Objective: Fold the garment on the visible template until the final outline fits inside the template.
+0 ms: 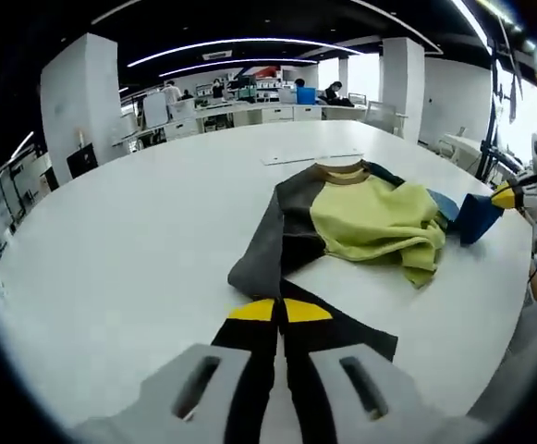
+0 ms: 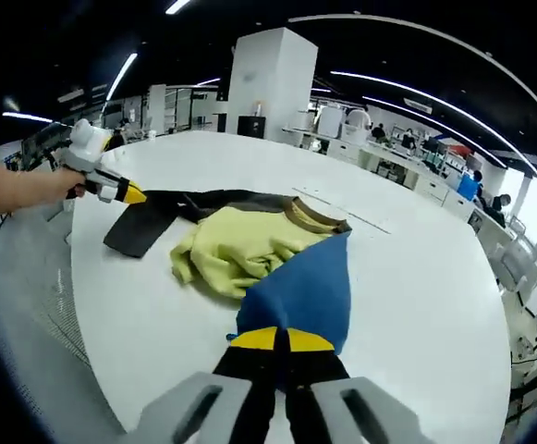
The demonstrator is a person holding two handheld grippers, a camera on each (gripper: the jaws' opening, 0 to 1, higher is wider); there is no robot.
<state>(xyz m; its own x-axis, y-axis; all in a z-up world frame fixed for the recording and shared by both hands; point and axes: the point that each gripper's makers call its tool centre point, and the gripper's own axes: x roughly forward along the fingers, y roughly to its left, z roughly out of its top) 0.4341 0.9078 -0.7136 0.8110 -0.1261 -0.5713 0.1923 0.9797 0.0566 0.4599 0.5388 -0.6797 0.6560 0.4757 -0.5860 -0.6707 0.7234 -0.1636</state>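
A long-sleeved garment lies bunched on the white table (image 1: 139, 240): yellow-green body (image 1: 379, 222), tan collar (image 1: 342, 172), dark grey sleeve (image 1: 282, 245), blue sleeve (image 1: 476, 217). My left gripper (image 1: 279, 311) is shut on the end of the dark grey sleeve, which stretches away from it. My right gripper (image 2: 282, 339) is shut on the blue sleeve (image 2: 305, 282), pulled out from the yellow body (image 2: 240, 245). The left gripper (image 2: 131, 194) also appears in the right gripper view, held by a hand (image 2: 23, 190). At the far right of the left gripper view is the right gripper (image 1: 506, 196). Faint pale lines (image 1: 310, 158) lie on the table behind the collar.
The round table's edge (image 2: 92, 342) curves close below the garment on the person's side. Beyond the table are white pillars (image 1: 79, 102), desks with screens (image 1: 250, 102) and seated people far back. A chair and stands (image 1: 490, 148) are at the right.
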